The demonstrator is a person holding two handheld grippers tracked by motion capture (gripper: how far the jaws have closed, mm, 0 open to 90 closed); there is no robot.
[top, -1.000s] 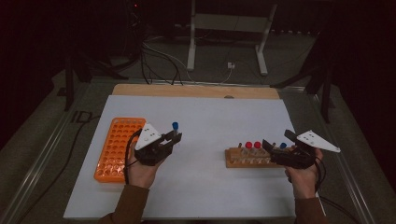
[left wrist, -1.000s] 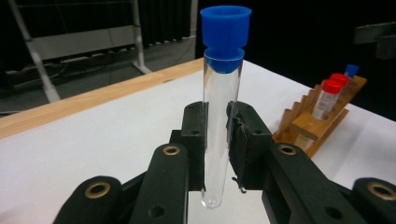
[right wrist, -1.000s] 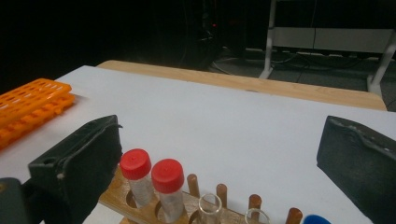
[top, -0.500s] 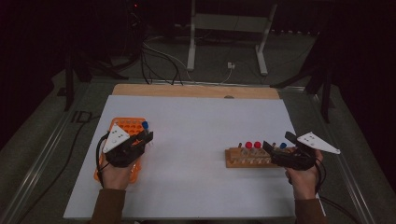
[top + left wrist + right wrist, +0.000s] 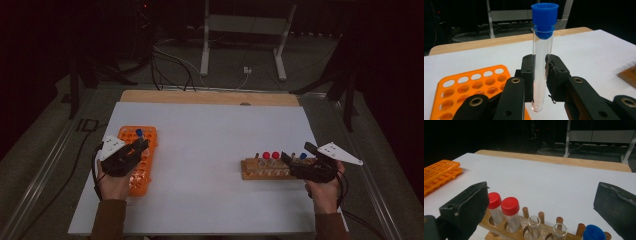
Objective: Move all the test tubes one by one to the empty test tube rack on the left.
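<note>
Clear glass with a blue cap: that is the test tube your left gripper is clamping, its jaws pressing on both sides of the tube's middle. The tube is standing upright between the pads, its blue cap well above them and its rounded bottom hanging just below. In the high view you are holding that gripper over the orange rack, with the tube's cap showing past the jaw tips. From the left gripper view, the rack is lying below and to the left of the jaws, its round holes facing up.

Your right gripper is standing wide apart, gripping nothing. Directly beneath its jaws the wooden rack is sitting on the white table. Two red-capped vials are standing next to the left jaw, two uncapped glass tubes are sitting in the middle of the gap, and a blue-capped tube is sitting by the right jaw. In the high view that gripper is hovering at the wooden rack's right end.
</note>
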